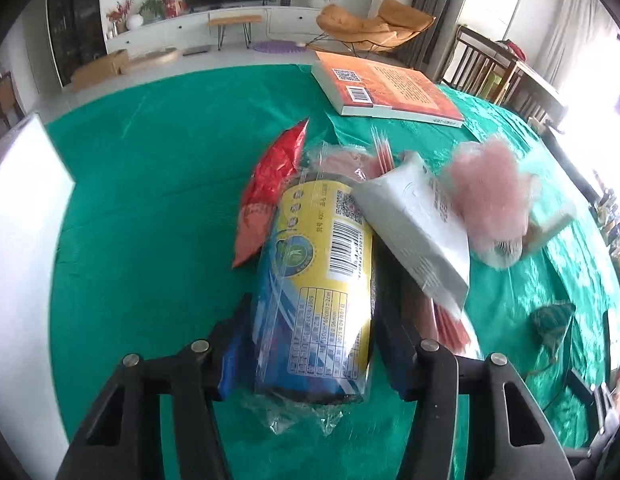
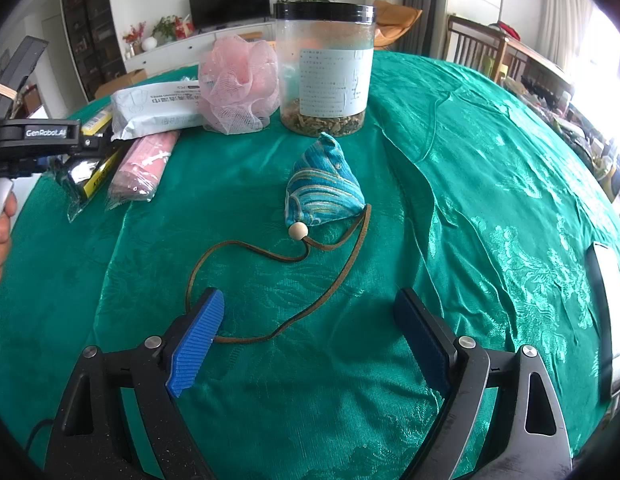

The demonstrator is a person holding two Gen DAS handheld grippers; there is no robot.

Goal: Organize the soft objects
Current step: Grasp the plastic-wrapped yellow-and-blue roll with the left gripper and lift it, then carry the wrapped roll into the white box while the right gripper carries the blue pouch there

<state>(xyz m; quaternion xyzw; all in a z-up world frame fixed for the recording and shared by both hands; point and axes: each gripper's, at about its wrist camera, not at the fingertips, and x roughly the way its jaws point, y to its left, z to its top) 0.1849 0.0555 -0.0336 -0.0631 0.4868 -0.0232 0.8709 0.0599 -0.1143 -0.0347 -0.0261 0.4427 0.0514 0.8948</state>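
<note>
My left gripper [image 1: 310, 344] is pinching the yellow-and-blue roll [image 1: 313, 280] in its clear wrapper, a blue pad on each flank, and the roll points away from me toward twelve o'clock. Crinkled wrapper sticks out under the near end. At eleven o'clock of the roll lies a red foil packet [image 1: 266, 196], touching it. At one o'clock a white wipes pack [image 1: 413, 232] leans across the roll's far end, with a pink wrapped bundle [image 1: 449, 320] under it. Past that, at two o'clock, sits the pink mesh sponge [image 1: 489, 188], blurred. Farther off at one o'clock an orange book [image 1: 393, 88] lies close to the far edge of the green tablecloth [image 1: 150, 200]. The open cloth is on my left, from seven round to eleven o'clock, out to a white board [image 1: 26, 208] at the rim.

My right gripper [image 2: 310, 340] stands spread wide over the cloth with nothing between its pads. A brown cord [image 2: 238, 256] loops from beside its left pad up to a wooden bead and the blue patterned pouch [image 2: 323, 188] at twelve o'clock. Beyond the pouch stands a clear jar [image 2: 325, 68] with a black lid, the sponge just beside it at eleven. The wipes pack, pink bundle and my left tool crowd ten o'clock. From one to four o'clock the cloth lies bare, wrinkled, out to the table's rim, where a white panel [image 2: 611, 316] shows at three o'clock.
</note>
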